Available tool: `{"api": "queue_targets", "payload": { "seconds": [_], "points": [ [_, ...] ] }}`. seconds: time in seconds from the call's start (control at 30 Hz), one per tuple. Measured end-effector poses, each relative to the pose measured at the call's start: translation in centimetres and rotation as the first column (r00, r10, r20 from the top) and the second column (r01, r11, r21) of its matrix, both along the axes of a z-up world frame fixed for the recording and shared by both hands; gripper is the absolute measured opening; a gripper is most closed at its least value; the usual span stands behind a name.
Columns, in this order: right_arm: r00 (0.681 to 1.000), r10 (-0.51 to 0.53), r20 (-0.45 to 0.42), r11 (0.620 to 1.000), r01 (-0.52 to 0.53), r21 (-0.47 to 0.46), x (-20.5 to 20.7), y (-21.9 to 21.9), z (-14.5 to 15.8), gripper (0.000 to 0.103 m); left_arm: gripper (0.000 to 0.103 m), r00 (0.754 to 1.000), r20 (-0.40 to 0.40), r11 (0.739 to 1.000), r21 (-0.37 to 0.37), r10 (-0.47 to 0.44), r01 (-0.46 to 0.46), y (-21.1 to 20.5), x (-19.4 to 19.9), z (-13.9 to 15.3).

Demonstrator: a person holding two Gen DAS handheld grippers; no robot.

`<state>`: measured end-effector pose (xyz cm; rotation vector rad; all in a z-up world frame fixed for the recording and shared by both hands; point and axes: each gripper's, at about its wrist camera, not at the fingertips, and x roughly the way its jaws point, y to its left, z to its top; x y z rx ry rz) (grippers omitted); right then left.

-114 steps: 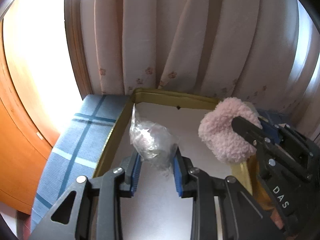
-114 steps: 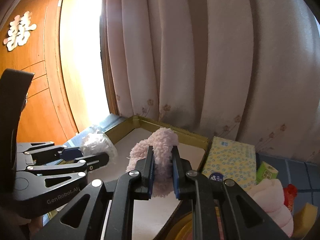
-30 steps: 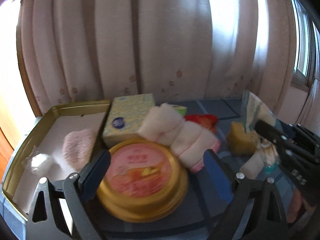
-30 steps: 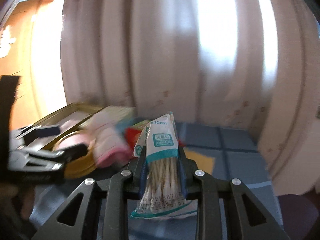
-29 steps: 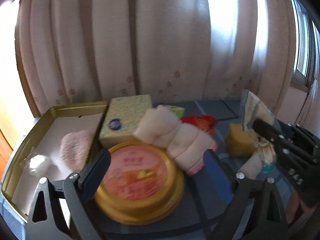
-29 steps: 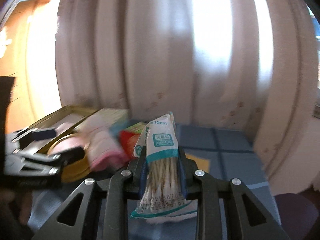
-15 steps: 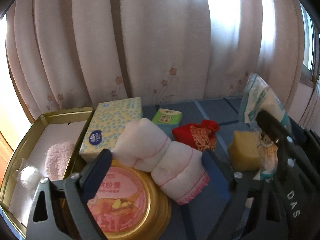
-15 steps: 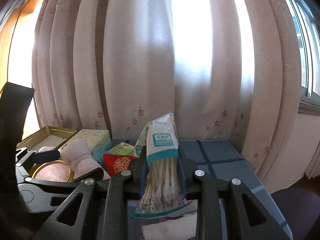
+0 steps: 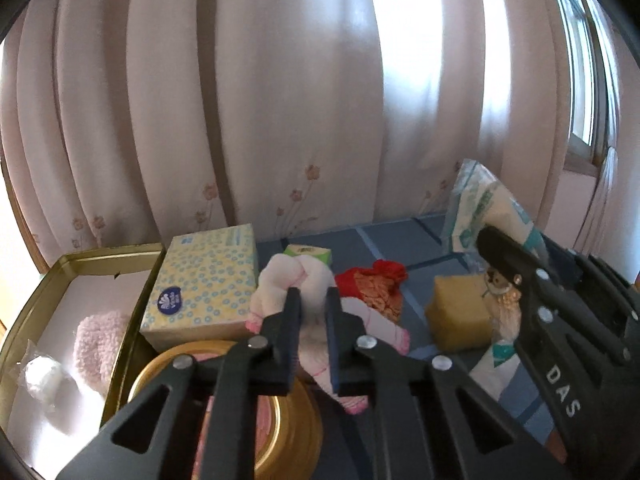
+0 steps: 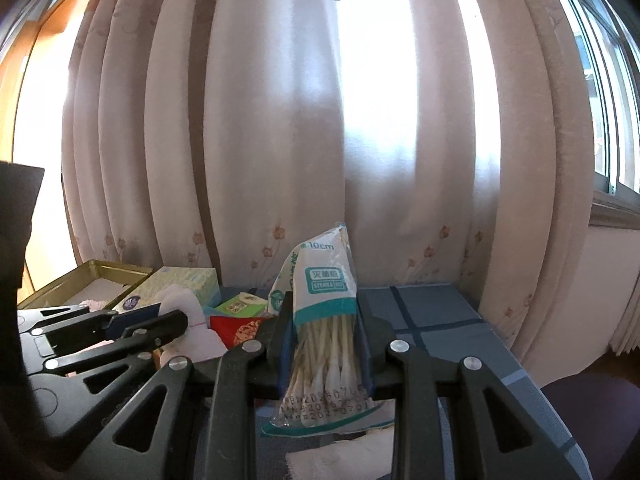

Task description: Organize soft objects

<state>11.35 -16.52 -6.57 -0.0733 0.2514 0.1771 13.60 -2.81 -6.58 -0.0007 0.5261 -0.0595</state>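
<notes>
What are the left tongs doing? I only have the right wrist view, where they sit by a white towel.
Observer: The left tongs are shut on the towel, gripping its middle.
Reviewer: What is in the tray?
Observer: A pink fluffy piece and a bagged cotton wad lie in the tray.
Reviewer: Does my swab pack hide anything?
Observer: A yellow sponge, just right of the red pouch.
</notes>
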Motion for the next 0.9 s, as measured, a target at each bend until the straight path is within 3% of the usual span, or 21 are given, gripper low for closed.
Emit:
{"api": "queue_targets", "payload": {
  "seconds": [0.33, 0.9],
  "points": [
    [1.0, -0.01, 0.002, 1.0, 0.01, 0.013, -0.1, -0.1, 0.2, 0.029, 0.009, 0.996, 0.089, 0.998, -0.069, -0.001, 0.007, 1.4, -2.0, -0.3],
    [0.999, -0.014, 0.034, 0.999, 0.013, 0.042, -0.5, -0.7, 0.6, 0.029, 0.009, 0.972, 0.227, 0.998, -0.012, 0.062, -0.06, 1.3, -4.7, 0.6]
  ]
}}
